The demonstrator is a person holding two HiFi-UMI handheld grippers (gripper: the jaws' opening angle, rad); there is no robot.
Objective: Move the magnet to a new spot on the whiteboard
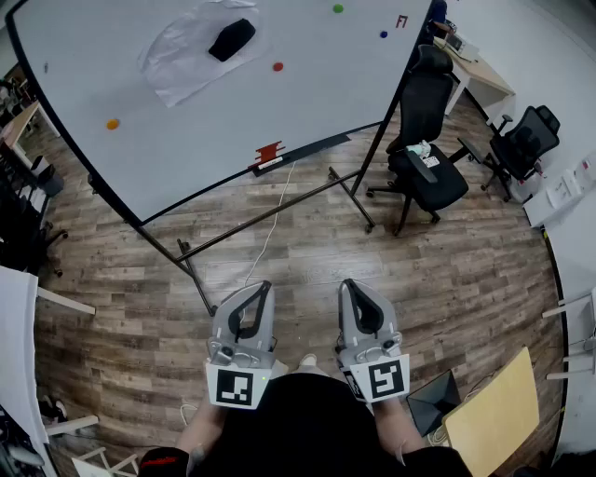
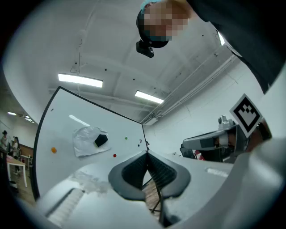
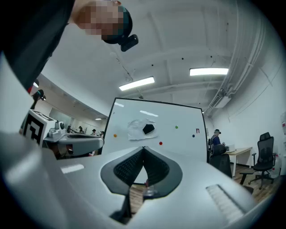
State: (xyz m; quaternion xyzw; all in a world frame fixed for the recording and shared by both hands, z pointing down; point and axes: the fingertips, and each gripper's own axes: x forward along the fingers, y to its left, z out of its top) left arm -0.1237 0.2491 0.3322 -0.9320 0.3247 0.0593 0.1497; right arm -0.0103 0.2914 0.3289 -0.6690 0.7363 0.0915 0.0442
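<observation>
Closed jaws, small round red magnet

An office: rolling whiteboard, swivel chairs, desks and wood-plank floor.

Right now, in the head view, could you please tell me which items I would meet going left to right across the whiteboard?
Small round orange magnet → black angular block → small round red magnet → small round green magnet → small round blue magnet.
</observation>
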